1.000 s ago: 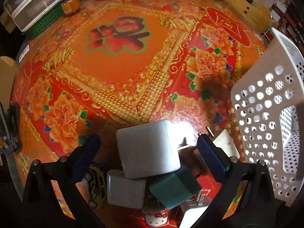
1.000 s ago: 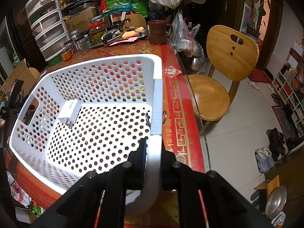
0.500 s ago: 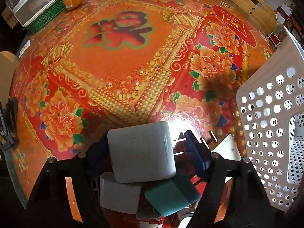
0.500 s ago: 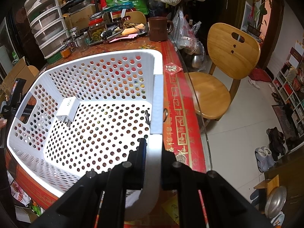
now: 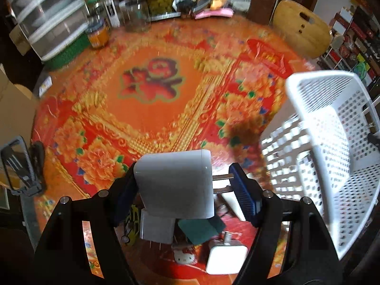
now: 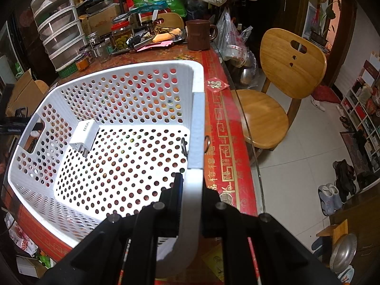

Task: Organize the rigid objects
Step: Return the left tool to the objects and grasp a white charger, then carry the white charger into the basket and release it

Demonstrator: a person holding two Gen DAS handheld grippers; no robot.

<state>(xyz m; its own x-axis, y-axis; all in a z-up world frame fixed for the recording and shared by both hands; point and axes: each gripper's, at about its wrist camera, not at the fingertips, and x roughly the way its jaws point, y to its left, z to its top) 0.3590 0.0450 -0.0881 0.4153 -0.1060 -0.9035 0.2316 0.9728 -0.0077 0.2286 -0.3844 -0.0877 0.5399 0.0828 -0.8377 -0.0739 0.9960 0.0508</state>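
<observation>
My left gripper is shut on a big white charger, held above the red patterned table; its metal prongs point at the right pad. Under it lies a pile: a smaller white adapter, a green block, another white adapter and a small cat-face item. The white perforated basket stands to the right. My right gripper is shut on the basket's near rim. Inside the basket lies one white charger.
A plastic drawer unit, jars and a brown mug crowd the table's far side. A wooden chair stands beyond the table's right edge. A yellow toy car sits left of the pile.
My left gripper's jaws closed on the big white charger and lifted it off the pile. The right gripper and the basket stayed where they were.
</observation>
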